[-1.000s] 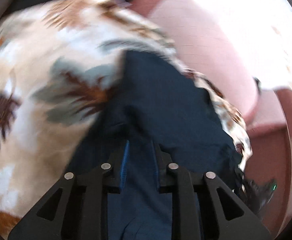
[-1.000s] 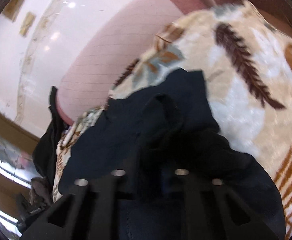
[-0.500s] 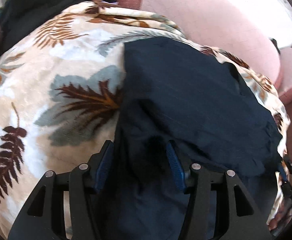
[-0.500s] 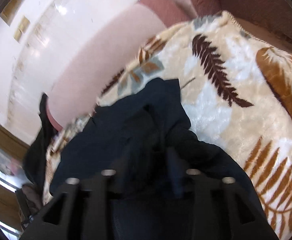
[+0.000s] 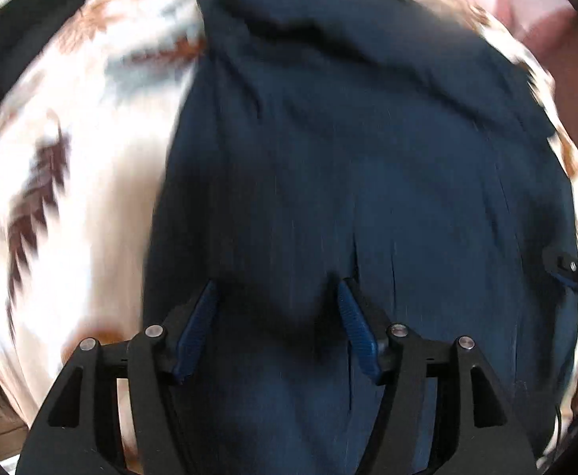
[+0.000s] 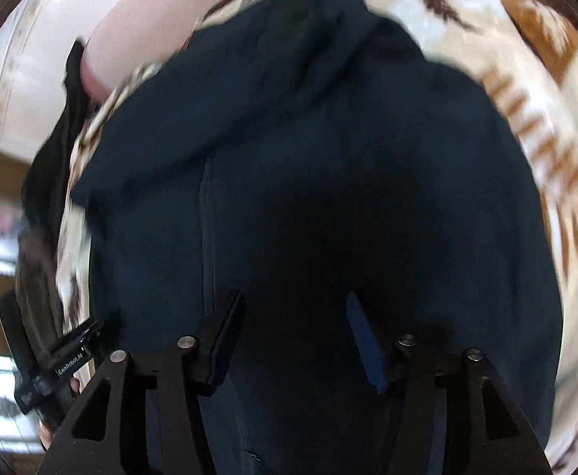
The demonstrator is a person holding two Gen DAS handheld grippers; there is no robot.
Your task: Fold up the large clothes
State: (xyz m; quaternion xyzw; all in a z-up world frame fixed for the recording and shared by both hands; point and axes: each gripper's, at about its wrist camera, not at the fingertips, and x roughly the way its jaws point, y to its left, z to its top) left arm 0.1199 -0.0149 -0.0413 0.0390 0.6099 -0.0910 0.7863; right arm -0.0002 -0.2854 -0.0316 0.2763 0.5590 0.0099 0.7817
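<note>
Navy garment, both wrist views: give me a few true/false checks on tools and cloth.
1. Both tools are open. True: left tool and right tool each show spread fingers with nothing between them.
2. The garment lies on a fern-print blanket. True.
3. The garment is red. False: dark navy.
4. The left tool grips a sleeve. False: its fingers are apart, over the cloth.
5. The blanket is plain white. False: cream with brown leaves.

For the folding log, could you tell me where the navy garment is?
In both wrist views the navy garment lies spread on the leaf-print blanket, directly beneath both open grippers.
</note>
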